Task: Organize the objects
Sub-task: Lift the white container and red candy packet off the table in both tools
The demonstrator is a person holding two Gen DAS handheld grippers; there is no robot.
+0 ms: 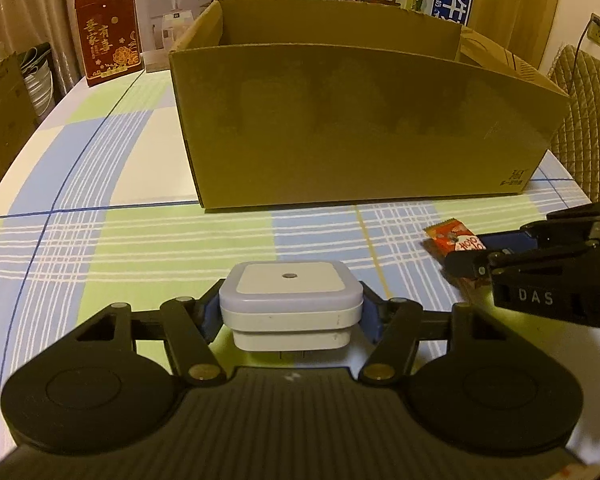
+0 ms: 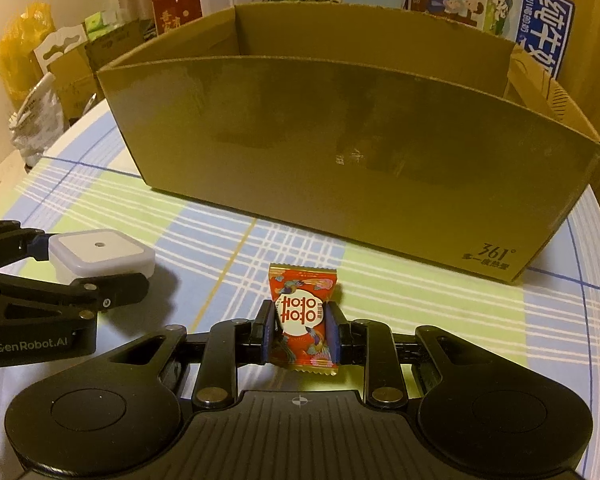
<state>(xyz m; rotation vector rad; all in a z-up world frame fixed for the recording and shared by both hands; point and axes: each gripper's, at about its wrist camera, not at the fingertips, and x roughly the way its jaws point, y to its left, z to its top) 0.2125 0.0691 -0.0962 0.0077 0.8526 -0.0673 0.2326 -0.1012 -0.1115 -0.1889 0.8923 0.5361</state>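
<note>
The plaid tablecloth (image 1: 100,240) is filling the lower half of both views. The open cardboard box (image 1: 360,128) is sitting on it, spanning the centre and upper part of each frame; its inside floor is not showing in either view. The right wrist view alone is showing the "361°" print at the box's lower right corner clearly; in the left wrist view that print is blurred. Behind the box, the white humidifier carton (image 1: 168,12) and the red gift box (image 1: 108,32) are standing at upper left.

The left gripper (image 1: 290,312) is clamping the white square night light (image 1: 290,292) between its blue pads, at bottom centre of the left wrist view. The right wrist view is showing the same night light (image 2: 100,258) at left edge, gripped from the side.

The right gripper (image 2: 302,332) is pinching the red candy packet (image 2: 302,316) at bottom centre, the packet standing upright with its label facing the camera. The left wrist view is showing that packet (image 1: 452,242) only partly, at right edge, with the gripper covering its far end.
</note>
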